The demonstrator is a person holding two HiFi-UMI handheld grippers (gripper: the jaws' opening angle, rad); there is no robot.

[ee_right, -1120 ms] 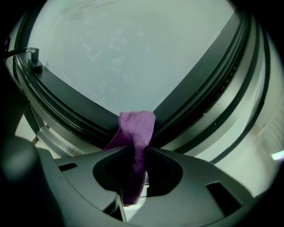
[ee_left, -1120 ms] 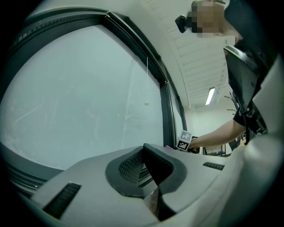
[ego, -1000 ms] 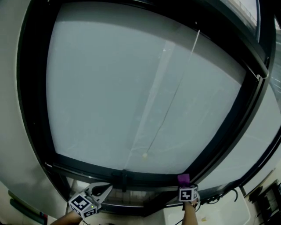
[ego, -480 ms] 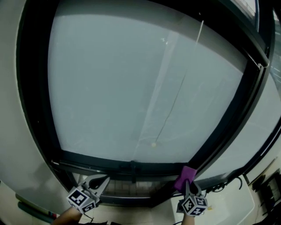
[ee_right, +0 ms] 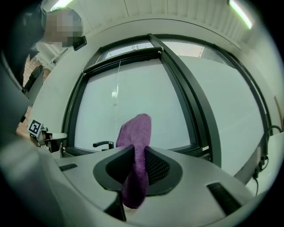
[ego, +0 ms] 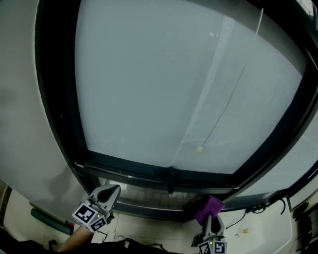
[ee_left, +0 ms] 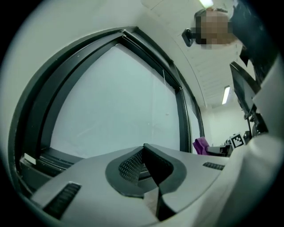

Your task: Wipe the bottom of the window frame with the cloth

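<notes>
Found right gripper (ee_right: 136,155) clamped on purple cloth (ego: 208,207), near bottom rail of window frame (ego: 129,169). Noted left gripper (ego: 110,192) closed, empty. Judged as approach stage, with cloth to be pressed onto rail and drawn along next.

Off-task stuff I see: pale frosted pane (ego: 149,84) fills most of my head view. Thin pull cord (ego: 232,96) runs diagonally down from the upper right and ends in a small bead (ego: 199,148) right of centre, low on the pane. White wall (ego: 20,124) takes the left edge. Green tube (ego: 49,221) lies at lower left, next to a darker strip. Black cable (ego: 258,208) snakes across a white surface (ego: 261,233) at lower right; dark gear (ego: 305,218) at the far right edge, can't ID it. Ceiling strip light (ee_right: 239,8) at top right of my right gripper view, another light (ee_left: 226,94) at mid right of my left one.
</notes>
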